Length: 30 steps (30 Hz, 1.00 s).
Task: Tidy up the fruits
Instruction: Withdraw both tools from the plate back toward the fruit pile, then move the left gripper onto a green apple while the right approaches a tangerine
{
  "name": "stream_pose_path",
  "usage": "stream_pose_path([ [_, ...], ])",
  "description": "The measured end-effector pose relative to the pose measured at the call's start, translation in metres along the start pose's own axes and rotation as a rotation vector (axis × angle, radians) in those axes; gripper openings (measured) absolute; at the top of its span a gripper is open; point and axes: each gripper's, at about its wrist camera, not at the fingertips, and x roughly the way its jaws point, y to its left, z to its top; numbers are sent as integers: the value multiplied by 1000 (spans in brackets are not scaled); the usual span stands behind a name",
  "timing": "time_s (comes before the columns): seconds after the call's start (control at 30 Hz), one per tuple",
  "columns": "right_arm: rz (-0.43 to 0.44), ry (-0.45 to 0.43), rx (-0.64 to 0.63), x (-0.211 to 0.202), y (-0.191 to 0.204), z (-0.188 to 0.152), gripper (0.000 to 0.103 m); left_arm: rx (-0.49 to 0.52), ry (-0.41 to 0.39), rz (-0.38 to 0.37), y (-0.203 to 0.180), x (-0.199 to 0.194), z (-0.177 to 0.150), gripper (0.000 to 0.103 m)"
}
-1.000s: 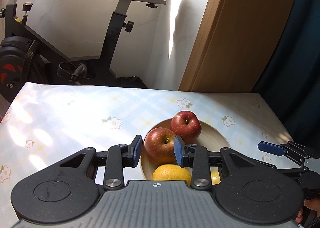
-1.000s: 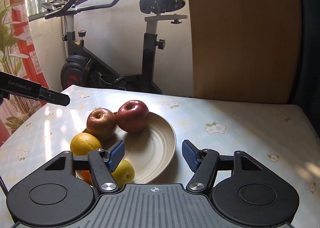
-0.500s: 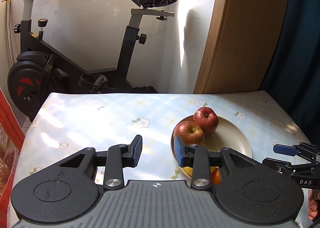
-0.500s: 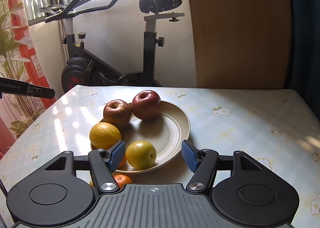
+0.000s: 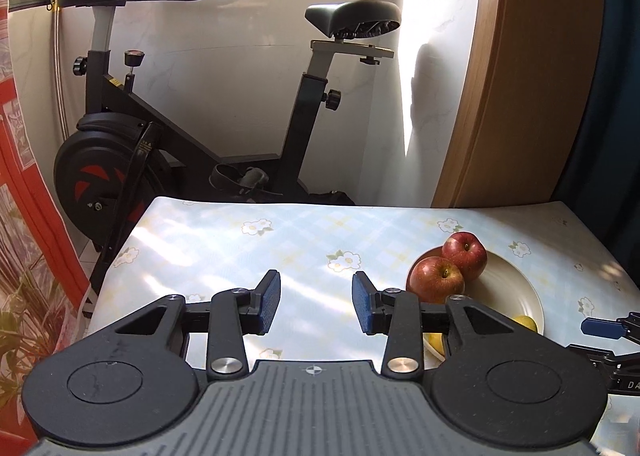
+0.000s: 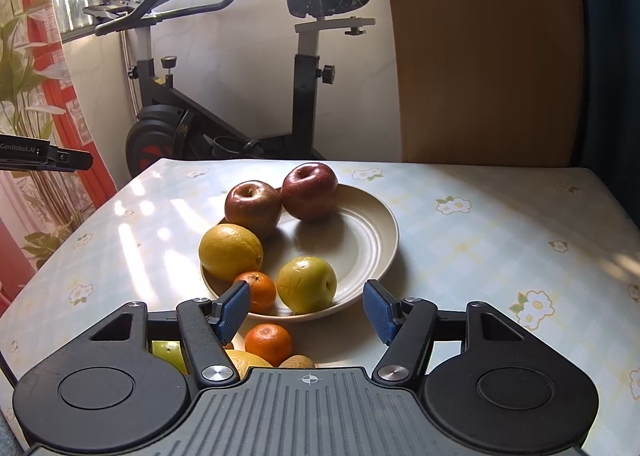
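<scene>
A cream plate [image 6: 368, 232] holds two red apples [image 6: 252, 205] [image 6: 310, 191], a large yellow orange [image 6: 231, 252], a small mandarin [image 6: 256, 290] and a yellow-green apple [image 6: 306, 284]. In front of the plate a loose mandarin [image 6: 268, 344] and other fruit lie on the table, partly hidden by my right gripper [image 6: 306, 310]. That gripper is open just before the plate's near rim and holds nothing. My left gripper [image 5: 316, 302] hovers over bare tablecloth left of the plate [image 5: 516, 288]. Its jaws are opening with nothing between them.
The table has a pale checked cloth with flowers [image 5: 256, 225]. An exercise bike [image 5: 168, 143] stands behind its far edge and a wooden panel [image 6: 480, 55] at the back right. A red floral curtain [image 5: 24, 215] hangs on the left. The right gripper's fingertip [image 5: 600, 326] shows at the left view's right edge.
My left gripper has drawn back and to the left, away from the red apples, and its jaws have widened. The right gripper has backed away from the plate, so more fruit shows.
</scene>
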Motion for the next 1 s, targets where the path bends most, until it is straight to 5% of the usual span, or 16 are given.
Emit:
stream_pose_path([
  [0.53,-66,2,118,-15,-11,-22,51,52,32,-177,-59,-15,-47,42],
  [1.0,-113,-9,199,-30,-19,-46,52,65,152,-330,-101,-17,-98,42],
])
